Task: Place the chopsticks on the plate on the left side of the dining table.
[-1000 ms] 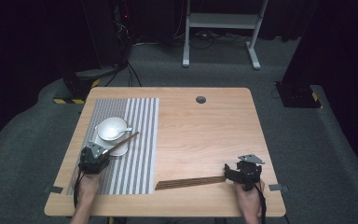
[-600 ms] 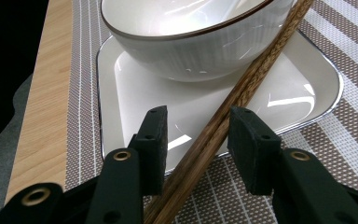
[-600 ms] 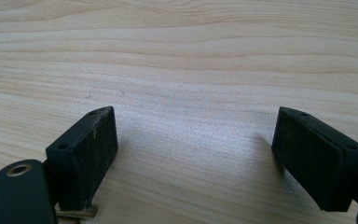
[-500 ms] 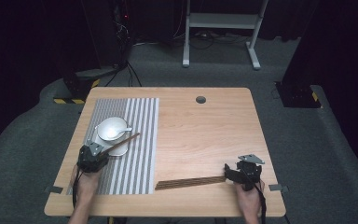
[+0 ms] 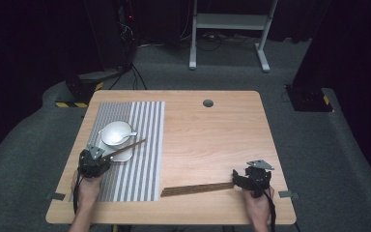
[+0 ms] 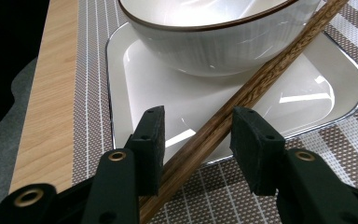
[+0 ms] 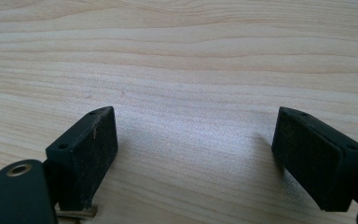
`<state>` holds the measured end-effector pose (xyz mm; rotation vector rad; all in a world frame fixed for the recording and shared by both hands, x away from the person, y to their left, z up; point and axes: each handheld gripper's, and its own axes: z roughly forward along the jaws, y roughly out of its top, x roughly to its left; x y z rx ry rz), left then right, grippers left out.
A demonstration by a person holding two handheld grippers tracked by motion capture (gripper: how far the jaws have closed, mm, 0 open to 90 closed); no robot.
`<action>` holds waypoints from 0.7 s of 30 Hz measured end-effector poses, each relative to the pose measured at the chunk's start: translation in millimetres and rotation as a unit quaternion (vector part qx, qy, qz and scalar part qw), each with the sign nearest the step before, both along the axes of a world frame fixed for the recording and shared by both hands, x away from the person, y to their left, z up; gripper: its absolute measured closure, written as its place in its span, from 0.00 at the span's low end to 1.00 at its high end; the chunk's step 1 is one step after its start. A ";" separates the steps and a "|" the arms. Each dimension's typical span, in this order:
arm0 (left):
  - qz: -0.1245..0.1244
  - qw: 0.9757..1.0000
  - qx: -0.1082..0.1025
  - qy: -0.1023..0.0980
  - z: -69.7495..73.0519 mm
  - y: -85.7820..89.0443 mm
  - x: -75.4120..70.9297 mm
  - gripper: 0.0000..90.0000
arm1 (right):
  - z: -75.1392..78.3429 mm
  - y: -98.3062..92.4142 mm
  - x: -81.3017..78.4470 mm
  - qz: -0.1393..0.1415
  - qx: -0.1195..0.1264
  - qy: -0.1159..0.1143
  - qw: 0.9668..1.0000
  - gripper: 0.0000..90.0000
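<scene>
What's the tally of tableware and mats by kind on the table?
Bowl: 1
Spoon: 1
Square plate: 1
Chopsticks, a pair lying between the left gripper's pads: 1
Striped placemat: 1
Rolled brown mat: 1
Total: 6

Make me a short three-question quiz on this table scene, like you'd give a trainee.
1. True or false: the left gripper clamps the chopsticks tightly.
2. What does the bowl sit on? A) bare wood B) white tray C) the floor
3. What lies between the right gripper's jaws?

Key: 1. False: the jaws have just been opening, and gaps show beside the chopsticks. 2. B, the white tray. 3. Nothing, just bare table.
</scene>
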<state>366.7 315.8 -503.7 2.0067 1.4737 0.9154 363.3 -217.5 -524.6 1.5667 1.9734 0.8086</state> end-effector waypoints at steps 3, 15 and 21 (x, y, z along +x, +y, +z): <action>0.001 1.000 0.001 0.002 0.2 1.3 0.5 0.61 | 0.0 0.0 0.0 0.000 0.000 0.000 1.000 0.15; 0.009 1.000 0.006 0.007 0.7 6.7 2.8 0.59 | 0.0 0.0 0.0 0.000 0.000 0.000 1.000 0.15; 0.014 1.000 0.007 0.011 0.8 9.7 4.2 0.59 | 0.0 0.0 0.0 0.000 0.000 0.000 1.000 0.15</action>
